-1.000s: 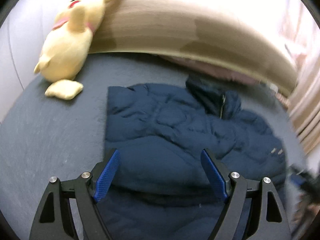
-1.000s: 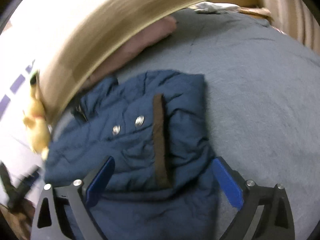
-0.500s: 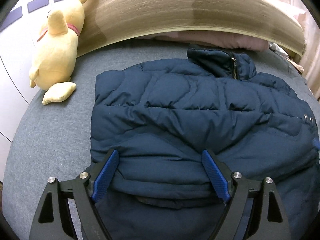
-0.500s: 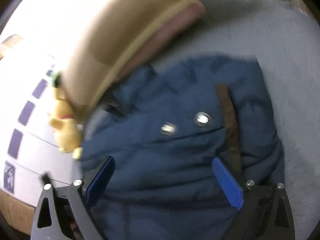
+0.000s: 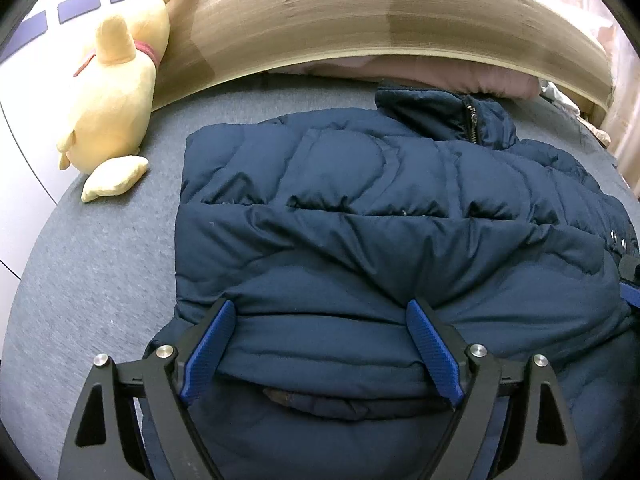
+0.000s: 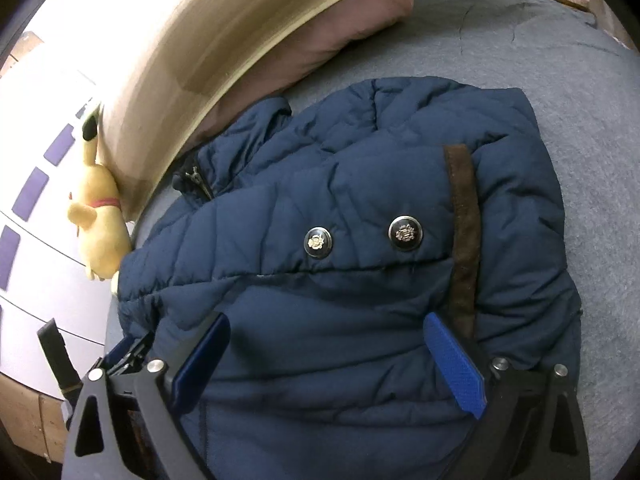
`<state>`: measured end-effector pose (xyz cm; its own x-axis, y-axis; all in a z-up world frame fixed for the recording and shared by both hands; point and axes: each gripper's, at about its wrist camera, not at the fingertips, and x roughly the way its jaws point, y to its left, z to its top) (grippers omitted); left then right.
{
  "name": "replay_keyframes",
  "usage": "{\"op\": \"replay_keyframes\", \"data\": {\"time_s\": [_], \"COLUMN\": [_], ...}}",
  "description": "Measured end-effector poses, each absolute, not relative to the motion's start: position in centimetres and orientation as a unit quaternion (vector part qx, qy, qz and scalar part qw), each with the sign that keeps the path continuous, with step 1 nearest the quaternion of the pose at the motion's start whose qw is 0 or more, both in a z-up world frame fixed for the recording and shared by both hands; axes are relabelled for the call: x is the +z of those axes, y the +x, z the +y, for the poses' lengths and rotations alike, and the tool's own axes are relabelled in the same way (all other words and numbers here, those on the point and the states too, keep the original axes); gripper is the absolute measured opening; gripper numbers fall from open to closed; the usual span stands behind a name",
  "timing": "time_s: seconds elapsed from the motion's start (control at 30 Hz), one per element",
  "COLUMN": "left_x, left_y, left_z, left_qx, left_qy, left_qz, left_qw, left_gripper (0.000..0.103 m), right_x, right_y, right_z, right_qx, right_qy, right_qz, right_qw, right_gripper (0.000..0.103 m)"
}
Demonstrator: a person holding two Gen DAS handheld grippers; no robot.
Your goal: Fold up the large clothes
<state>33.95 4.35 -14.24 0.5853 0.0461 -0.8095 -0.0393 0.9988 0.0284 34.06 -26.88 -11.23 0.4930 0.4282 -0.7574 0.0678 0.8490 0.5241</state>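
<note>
A yellow plush toy (image 5: 116,92) leans on the wooden headboard (image 5: 360,20). Right of it, the navy puffer jacket (image 5: 380,220) lies folded on the grey bed (image 5: 88,280). Over its near edge, the left gripper (image 5: 320,344) and right gripper (image 6: 328,360) hang spread wide, pinching nothing.

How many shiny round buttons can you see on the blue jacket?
2. One button sits left of the other button, side by side mid-jacket, near the brown strip. More may hide in the folds.
</note>
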Motion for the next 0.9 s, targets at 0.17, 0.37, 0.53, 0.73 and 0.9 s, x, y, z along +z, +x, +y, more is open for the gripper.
{"op": "replay_keyframes", "data": {"time_s": [0.17, 0.37, 0.53, 0.73, 0.9], "left_x": [-14.5, -12.2, -6.6, -10.6, -13.5], "left_y": [34.0, 33.9, 32.1, 34.0, 34.8], "left_z": [4.3, 4.5, 2.5, -1.1, -1.5], "left_qx": [0.026, 0.03, 0.015, 0.005, 0.015], "left_qy": [0.007, 0.007, 0.011, 0.052, 0.057], "left_qz": [0.453, 0.457, 0.372, 0.434, 0.459], "left_qw": [0.891, 0.889, 0.928, 0.9, 0.886], "left_gripper": [0.089, 0.089, 0.089, 0.089, 0.09], "right_x": [-11.4, -8.3, -3.6, -6.4, -10.3], "right_y": [34.3, 34.5, 35.5, 40.0, 41.1], "right_z": [-26.6, -24.7, -21.4, -18.6, -18.2], "right_qx": [0.109, 0.082, 0.063, 0.005, -0.017], "right_qy": [0.247, 0.192, 0.106, 0.023, -0.004], "right_qz": [0.496, 0.49, 0.437, 0.468, 0.498], "right_qw": [0.825, 0.846, 0.891, 0.883, 0.867], "right_gripper": [0.099, 0.099, 0.099, 0.099, 0.1]}}
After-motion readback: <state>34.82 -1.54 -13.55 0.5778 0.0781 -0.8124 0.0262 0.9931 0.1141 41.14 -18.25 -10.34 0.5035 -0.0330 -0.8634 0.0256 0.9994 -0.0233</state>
